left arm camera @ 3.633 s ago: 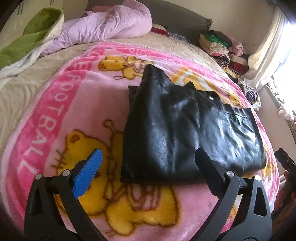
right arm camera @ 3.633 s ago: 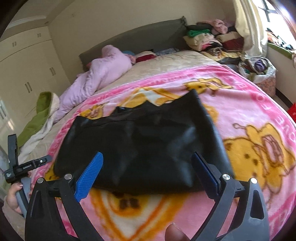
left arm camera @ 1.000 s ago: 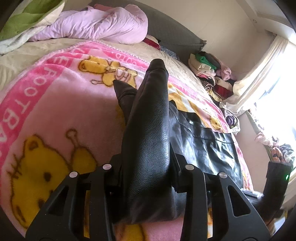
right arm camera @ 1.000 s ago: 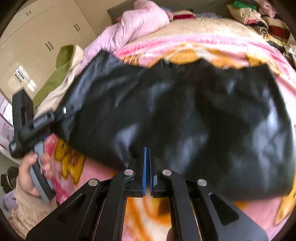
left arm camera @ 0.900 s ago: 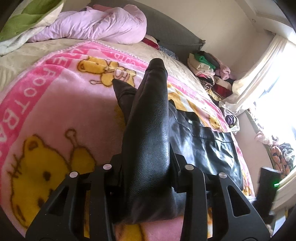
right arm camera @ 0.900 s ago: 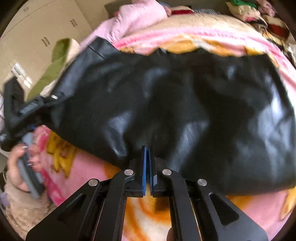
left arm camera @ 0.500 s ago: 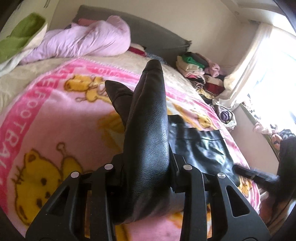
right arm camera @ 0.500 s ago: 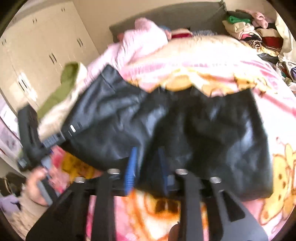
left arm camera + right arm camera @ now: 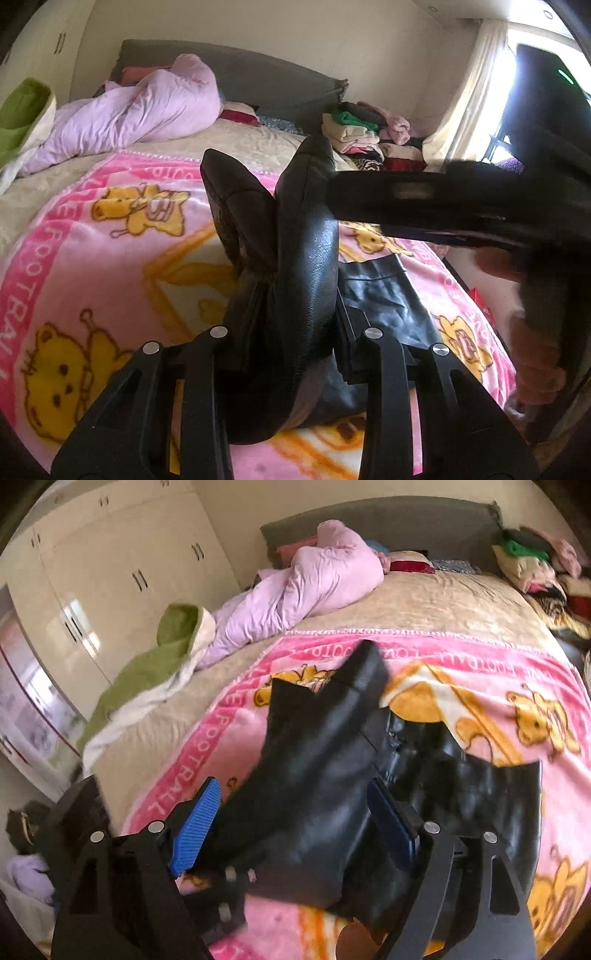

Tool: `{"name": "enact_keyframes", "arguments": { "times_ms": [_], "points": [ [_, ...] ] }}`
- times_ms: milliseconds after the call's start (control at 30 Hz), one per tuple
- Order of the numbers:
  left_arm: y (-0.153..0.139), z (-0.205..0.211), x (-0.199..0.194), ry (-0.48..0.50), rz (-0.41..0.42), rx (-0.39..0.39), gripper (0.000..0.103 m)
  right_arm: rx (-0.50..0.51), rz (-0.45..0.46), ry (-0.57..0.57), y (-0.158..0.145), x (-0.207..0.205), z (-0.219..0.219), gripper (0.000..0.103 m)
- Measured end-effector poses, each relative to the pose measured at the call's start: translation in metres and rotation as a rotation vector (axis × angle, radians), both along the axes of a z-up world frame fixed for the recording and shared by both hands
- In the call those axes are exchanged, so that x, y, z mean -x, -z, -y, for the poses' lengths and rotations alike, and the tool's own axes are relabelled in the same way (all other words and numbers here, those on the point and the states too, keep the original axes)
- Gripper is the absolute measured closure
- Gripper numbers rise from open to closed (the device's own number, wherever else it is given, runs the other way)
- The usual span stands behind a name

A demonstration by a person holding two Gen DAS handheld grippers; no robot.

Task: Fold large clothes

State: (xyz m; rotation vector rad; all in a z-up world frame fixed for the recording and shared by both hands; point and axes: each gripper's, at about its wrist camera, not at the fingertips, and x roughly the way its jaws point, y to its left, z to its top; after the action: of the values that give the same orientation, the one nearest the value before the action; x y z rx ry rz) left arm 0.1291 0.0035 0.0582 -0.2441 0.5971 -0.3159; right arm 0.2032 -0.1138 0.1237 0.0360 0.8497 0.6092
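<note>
A black leather garment (image 9: 306, 240) lies on the pink cartoon blanket (image 9: 92, 240). One edge of it is lifted into a tall fold. My left gripper (image 9: 295, 332) is shut on that raised edge, which stands up between its fingers. In the right wrist view the same garment (image 9: 325, 775) drapes down from the lifted side onto the blanket (image 9: 480, 672). My right gripper (image 9: 295, 827) hovers above it, its jaws opening wide. The fold shows between its blue pads (image 9: 195, 830), but they do not press on it. The left gripper (image 9: 229, 886) appears blurred at the lower left.
A lilac duvet (image 9: 314, 579) and a green-and-white blanket (image 9: 147, 664) lie at the head and left side of the bed. Folded clothes (image 9: 354, 129) are stacked by the curtain. Cream wardrobes (image 9: 110, 572) stand to the left. A person's hand (image 9: 535, 354) is at the right.
The right gripper's jaws went from shut to wide apart as it rose off the garment. The left gripper carried the gripped edge higher and across, so the fold stands taller.
</note>
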Motion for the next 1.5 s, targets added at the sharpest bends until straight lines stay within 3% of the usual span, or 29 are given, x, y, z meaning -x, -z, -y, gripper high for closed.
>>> {"name": "enact_keyframes", "arguments": {
  "times_ms": [300,333,367,467,600,700,767,867,967,1033,1100,1200,1300,1333,1367,1500],
  "points": [
    [-0.007,0.037,0.005,0.039,0.019,-0.063,0.079,-0.004,-0.148,-0.009,0.038,-0.047,0.009,0.023],
    [-0.007,0.042,0.005,0.044,0.019,-0.072,0.079,-0.012,-0.150,-0.015,0.039,-0.049,0.011,0.029],
    [-0.008,0.045,0.005,0.044,0.020,-0.080,0.079,-0.023,-0.151,-0.021,0.042,-0.052,0.015,0.051],
    [-0.010,0.051,0.004,0.048,0.026,-0.088,0.078,-0.096,-0.150,-0.053,0.043,-0.056,0.031,0.068],
    [-0.016,0.060,0.009,0.111,0.027,-0.047,0.065,-0.161,-0.113,-0.065,0.046,-0.060,0.066,0.077],
    [-0.023,0.065,0.018,0.153,0.029,-0.010,0.043,-0.200,-0.099,-0.042,0.052,-0.065,0.102,0.080],
    [-0.029,0.061,0.027,0.192,0.039,0.063,0.042,-0.227,-0.096,-0.030,0.058,-0.068,0.126,0.081],
    [-0.029,0.053,0.028,0.152,0.049,0.074,0.037,-0.250,-0.098,-0.014,0.069,-0.069,0.164,0.082],
    [-0.005,0.044,0.002,0.097,-0.042,0.078,0.037,-0.267,-0.115,0.001,0.086,-0.067,0.190,0.082],
    [0.028,0.038,-0.025,0.087,-0.159,0.108,0.037,-0.284,-0.130,0.023,0.102,-0.065,0.211,0.082],
    [0.053,0.041,-0.040,0.103,-0.252,0.151,0.037,-0.294,-0.158,0.045,0.116,-0.064,0.224,0.080],
    [0.083,0.061,-0.054,0.160,-0.357,0.176,0.035,-0.260,-0.242,0.099,0.136,-0.065,0.234,0.064],
    [0.085,0.081,-0.049,0.148,-0.337,0.080,0.026,-0.245,-0.282,0.128,0.135,-0.064,0.237,0.043],
    [0.084,0.084,-0.049,0.141,-0.330,0.064,0.026,-0.241,-0.267,0.144,0.128,-0.062,0.237,0.026],
    [0.082,0.087,-0.048,0.141,-0.326,0.049,0.026,-0.238,-0.250,0.155,0.121,-0.060,0.236,0.016],
    [0.081,0.090,-0.048,0.130,-0.321,0.019,0.026,-0.120,-0.252,0.188,0.105,-0.071,0.209,0.011]
  ]
}}
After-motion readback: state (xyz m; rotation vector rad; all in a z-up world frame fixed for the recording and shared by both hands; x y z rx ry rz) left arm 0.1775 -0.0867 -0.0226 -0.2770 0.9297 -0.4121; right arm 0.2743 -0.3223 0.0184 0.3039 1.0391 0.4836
